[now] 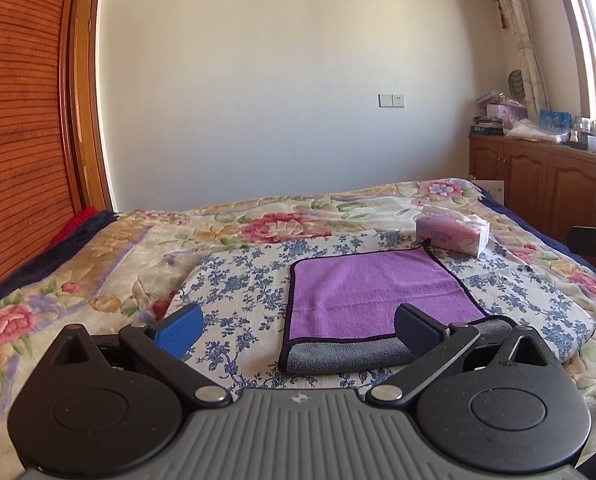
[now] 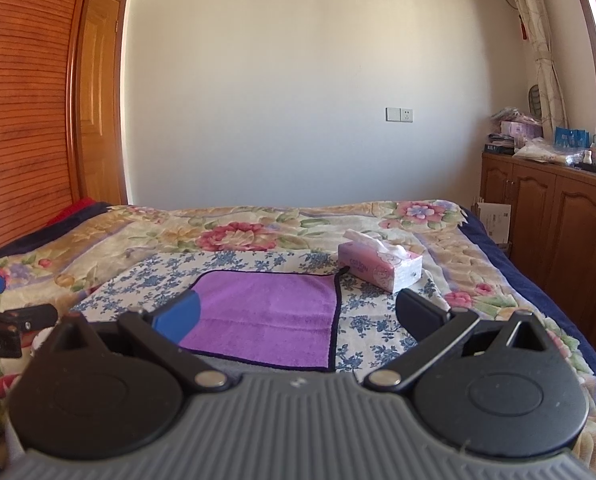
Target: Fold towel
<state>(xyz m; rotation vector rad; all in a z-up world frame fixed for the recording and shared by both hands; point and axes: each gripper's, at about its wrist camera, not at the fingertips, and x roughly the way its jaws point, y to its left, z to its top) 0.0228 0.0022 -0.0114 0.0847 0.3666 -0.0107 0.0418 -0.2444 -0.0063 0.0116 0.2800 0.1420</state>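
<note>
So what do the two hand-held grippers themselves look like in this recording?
Both match. The left hand-held gripper and right hand-held gripper each have a ribbed grey body, two round black discs, black linkage arms with silver pivot pins, and one blue and one dark textured pad. No cables, sleeves or hands show.

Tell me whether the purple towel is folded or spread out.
Folded once: the purple towel has its near edge doubled over, with a grey underlayer showing along the fold. It lies flat on the blue-flowered cloth.
</note>
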